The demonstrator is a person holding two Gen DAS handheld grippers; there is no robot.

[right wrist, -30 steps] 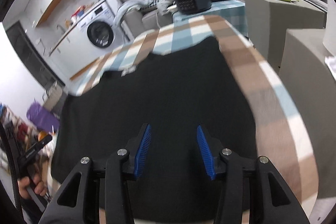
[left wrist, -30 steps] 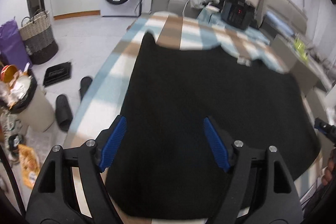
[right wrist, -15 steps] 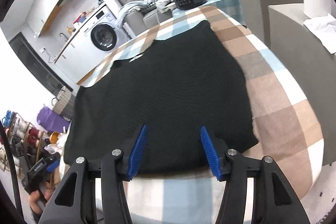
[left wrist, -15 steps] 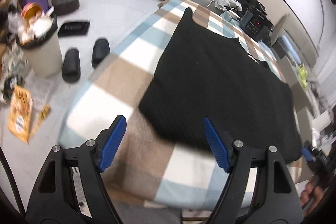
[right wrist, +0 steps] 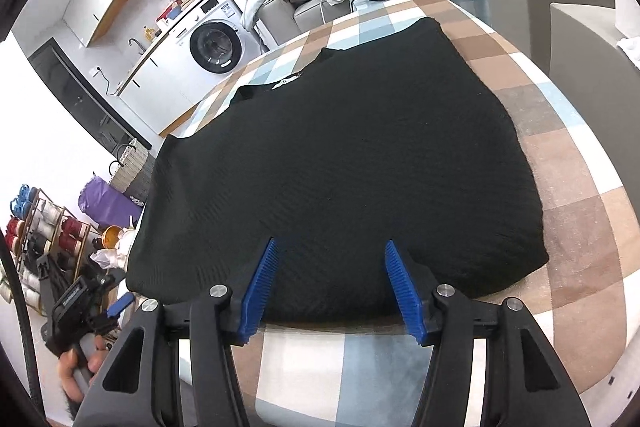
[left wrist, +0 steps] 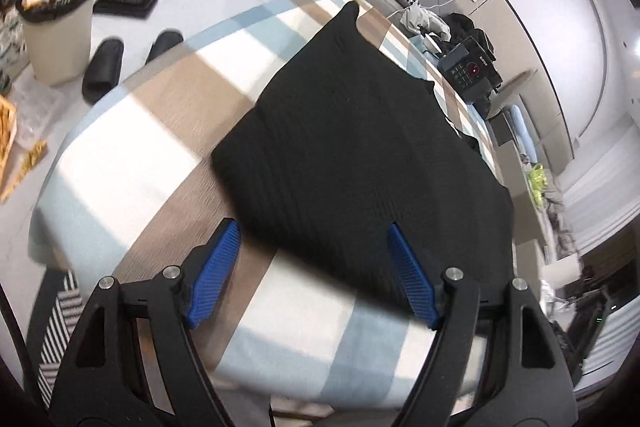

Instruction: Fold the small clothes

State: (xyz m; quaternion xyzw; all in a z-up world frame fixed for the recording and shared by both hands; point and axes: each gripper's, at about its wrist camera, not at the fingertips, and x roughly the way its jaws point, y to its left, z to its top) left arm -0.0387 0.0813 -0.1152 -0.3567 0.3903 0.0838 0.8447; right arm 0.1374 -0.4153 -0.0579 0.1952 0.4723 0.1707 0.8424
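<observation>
Across the middle of both frames we see a black knitted garment lying flat on a bench covered with a checked cloth in brown, blue and white. In the right wrist view, our right gripper sits at the bottom centre, its blue pads apart over the garment's near hem; its jaws have just been opening, and nothing is pinched between them. The hem runs across the gap between the two fingers, with bare checked cloth below it. In the left wrist view, our left gripper is at the bottom centre with its jaws wide apart and empty. The garment's near corner lies just above and between its fingers, and the fabric stretches away toward the upper right of the frame. At the lower left of the right wrist view, a hand holds the other gripper's handle.
</observation>
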